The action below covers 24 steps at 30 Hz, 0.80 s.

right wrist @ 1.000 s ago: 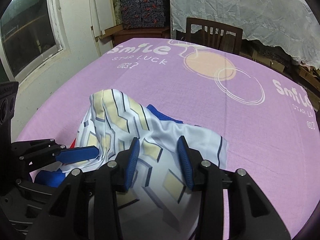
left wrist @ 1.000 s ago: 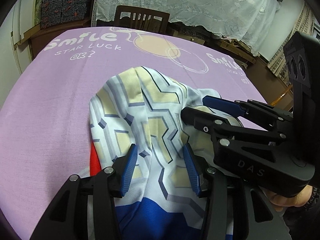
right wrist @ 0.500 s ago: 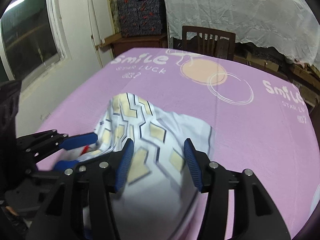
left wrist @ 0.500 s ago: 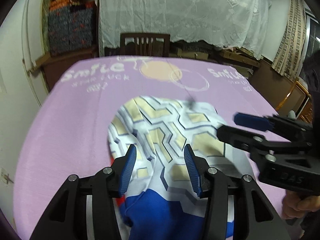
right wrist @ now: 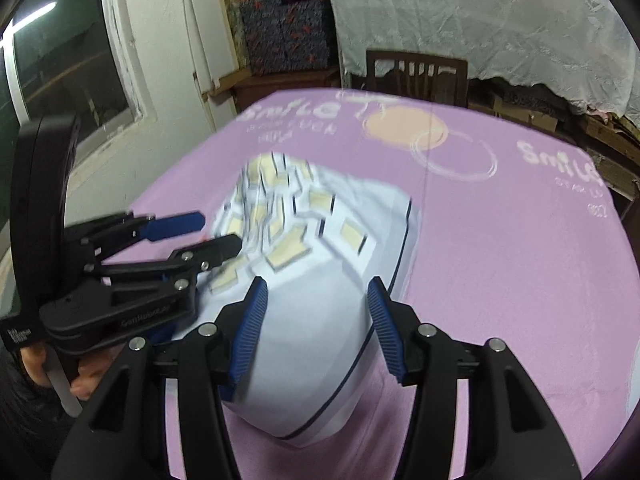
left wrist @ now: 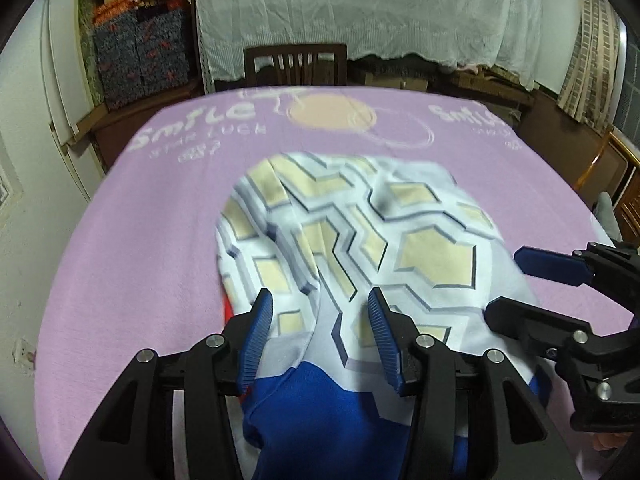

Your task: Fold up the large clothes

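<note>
Patterned garment (left wrist: 360, 240) bunched on purple-clothed counter (left wrist: 120, 260), near edge. Left gripper (left wrist: 320, 332) jaws apart, straddling fabric. Right gripper (right wrist: 316, 320) jaws apart above white portion. Wooden chair (left wrist: 296, 64) beyond.

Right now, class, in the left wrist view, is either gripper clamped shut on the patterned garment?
No: the left gripper and right gripper both stand open over the garment, their jaws spread apart.

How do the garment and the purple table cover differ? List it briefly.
The garment is rumpled and bunched; the purple table cover lies flat. The garment has yellow hexagons on white, with blue and red parts; the cover is plain purple with white "Smile" lettering and a peach circle. The garment is far smaller. Both are cloth.
</note>
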### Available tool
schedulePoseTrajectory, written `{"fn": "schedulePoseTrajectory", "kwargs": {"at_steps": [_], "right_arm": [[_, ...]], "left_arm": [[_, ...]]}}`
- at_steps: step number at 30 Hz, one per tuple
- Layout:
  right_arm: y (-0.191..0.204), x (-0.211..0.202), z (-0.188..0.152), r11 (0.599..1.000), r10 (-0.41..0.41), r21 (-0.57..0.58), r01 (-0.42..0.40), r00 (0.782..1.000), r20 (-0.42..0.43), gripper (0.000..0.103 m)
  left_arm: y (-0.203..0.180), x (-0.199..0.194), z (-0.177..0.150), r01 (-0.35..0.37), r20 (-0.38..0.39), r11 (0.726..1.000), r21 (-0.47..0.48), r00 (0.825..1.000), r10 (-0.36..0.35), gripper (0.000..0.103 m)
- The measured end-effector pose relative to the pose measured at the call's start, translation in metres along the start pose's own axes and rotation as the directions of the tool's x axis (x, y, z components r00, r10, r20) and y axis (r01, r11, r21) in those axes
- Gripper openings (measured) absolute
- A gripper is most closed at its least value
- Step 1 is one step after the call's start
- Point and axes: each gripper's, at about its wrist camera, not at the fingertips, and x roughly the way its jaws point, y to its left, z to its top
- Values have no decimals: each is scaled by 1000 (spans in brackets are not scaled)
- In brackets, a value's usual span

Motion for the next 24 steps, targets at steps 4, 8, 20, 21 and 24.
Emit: {"fn": "schedulePoseTrajectory", "kwargs": {"at_steps": [4,8,20,21,24], "right_arm": [[-12,13,-8,998,40,56,-39,999,-6,66],[-35,29,-16,977,135,172,-128,990,-33,78],[-56,44,-21,922,257,309,-232,965,-45,83],[-56,45,-21,922,256,311,-229,966,-47,83],[-53,38,-17,932,225,304,-197,973,-57,83]], "left_arm": [[8,9,-2,12,-28,999,-31,1000,-13,53],[7,12,-3,5,-28,1000,-26,1000,-6,53],[2,10,-3,-10,-21,1000,-12,1000,9,53],[3,8,-3,-10,-16,1000,-10,1000,10,54],[4,-2,-1,-4,11,1000,-16,1000,4,60]]}}
